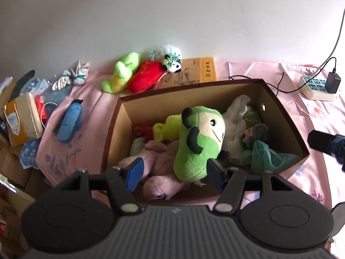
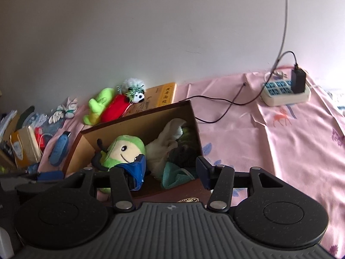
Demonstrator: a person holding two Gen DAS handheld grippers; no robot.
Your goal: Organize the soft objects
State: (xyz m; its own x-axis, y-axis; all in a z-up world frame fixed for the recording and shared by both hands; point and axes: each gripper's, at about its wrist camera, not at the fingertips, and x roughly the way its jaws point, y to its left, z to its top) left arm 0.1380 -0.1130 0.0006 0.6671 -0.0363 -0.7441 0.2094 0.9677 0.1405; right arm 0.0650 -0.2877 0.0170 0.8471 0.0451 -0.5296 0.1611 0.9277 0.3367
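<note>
An open cardboard box [image 1: 120,116] on the pink sheet holds several plush toys. A green and cream plush [image 1: 200,142] lies on top of a pink plush [image 1: 159,168], beside a white plush [image 1: 235,116] and teal cloth [image 1: 265,155]. My left gripper [image 1: 174,172] is open over the box's near edge, its pads either side of the green plush's lower end without gripping it. My right gripper [image 2: 172,168] is open above the box's near right corner [image 2: 194,192]. A green plush [image 1: 123,71], red plush [image 1: 144,77] and small panda [image 1: 174,64] lie by the wall.
A blue slipper-like object [image 1: 69,120], paper bags and clutter [image 1: 21,116] sit at the left. A yellow book [image 1: 207,71] lies behind the box. A power strip with charger and cables [image 2: 284,90] lies at the far right on the sheet.
</note>
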